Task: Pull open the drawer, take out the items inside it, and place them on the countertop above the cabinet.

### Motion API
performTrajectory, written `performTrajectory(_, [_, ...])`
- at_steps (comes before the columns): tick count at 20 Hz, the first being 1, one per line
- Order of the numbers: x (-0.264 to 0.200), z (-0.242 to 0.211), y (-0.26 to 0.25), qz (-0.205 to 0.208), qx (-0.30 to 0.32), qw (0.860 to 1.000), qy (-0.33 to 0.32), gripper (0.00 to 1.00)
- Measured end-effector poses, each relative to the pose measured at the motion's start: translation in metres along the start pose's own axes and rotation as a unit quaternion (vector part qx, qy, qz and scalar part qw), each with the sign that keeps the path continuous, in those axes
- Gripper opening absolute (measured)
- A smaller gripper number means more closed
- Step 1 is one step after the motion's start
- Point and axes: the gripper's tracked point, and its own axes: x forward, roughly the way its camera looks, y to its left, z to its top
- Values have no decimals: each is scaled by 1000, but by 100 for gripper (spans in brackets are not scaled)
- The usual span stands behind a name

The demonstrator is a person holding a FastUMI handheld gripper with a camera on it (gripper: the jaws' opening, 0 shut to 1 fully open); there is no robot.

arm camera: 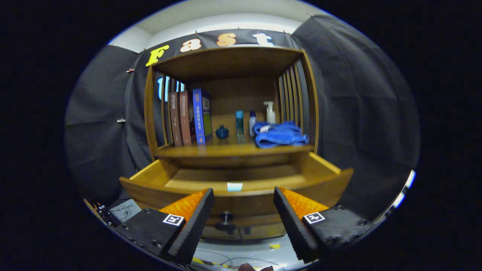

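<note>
With the drawer [241,186] pulled out, the hand-held gripper [243,216] hung released and empty before its front edge, and should probably have risen over that edge before dipping inside.

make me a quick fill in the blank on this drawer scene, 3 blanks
1. The drawer under the shelf stands ____.
2. The gripper holds nothing; its fingers are ____.
3. The drawer knob sits ____ the two fingers.
4. The blue cloth lies on the countertop, to the ____ of the books.

Missing words: open; open; between; right
</note>
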Motion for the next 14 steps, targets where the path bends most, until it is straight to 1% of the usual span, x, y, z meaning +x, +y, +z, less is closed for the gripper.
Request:
performTrajectory(1, [-2, 23, -9, -4, -4, 1000, -5, 100])
performTrajectory(3, [0, 65, 0, 25, 46, 999, -7, 100])
performTrajectory(4, [2, 80, 0, 33, 71, 997, -3, 99])
performTrajectory(6, [14, 100, -17, 29, 82, 996, 5, 100])
performTrajectory(9, [32, 114, -29, 25, 73, 997, 29, 99])
performTrajectory(12, [51, 106, -37, 38, 55, 994, 88, 99])
performTrajectory(14, [70, 98, -43, 39, 41, 990, 125, 99])
